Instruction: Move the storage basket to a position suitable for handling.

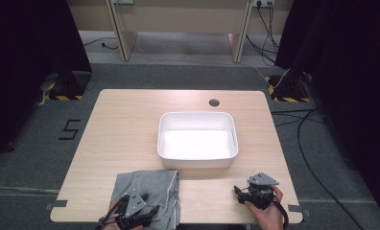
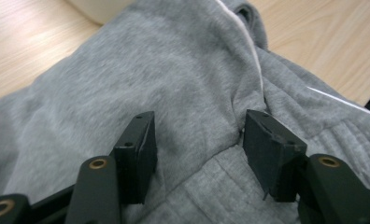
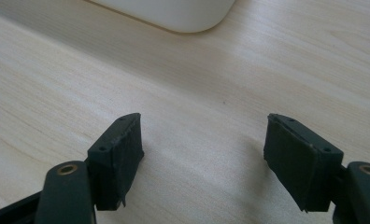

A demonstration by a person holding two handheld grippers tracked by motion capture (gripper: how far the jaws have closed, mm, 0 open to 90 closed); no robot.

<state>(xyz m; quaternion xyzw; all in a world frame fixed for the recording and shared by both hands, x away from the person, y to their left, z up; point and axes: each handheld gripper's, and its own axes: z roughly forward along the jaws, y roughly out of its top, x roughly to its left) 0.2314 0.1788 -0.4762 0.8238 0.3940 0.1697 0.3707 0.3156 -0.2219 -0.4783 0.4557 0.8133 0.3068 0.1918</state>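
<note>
Light wooden table (image 1: 125, 129) with a white bin (image 1: 197, 162) in the middle. The grey sweatpants (image 1: 147, 194) sit folded at the near edge, soft and floppy, so I'd pinch a thick fold. Left gripper (image 2: 199, 144) hovers spread over them; right gripper (image 3: 204, 156) is spread above bare wood.

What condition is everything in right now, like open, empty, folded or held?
Grey garment: folded, lying on the table, not gripped.
White tub: empty, upright.
Left gripper: open, over the garment.
Right gripper: open, holding nothing, over bare table.
</note>
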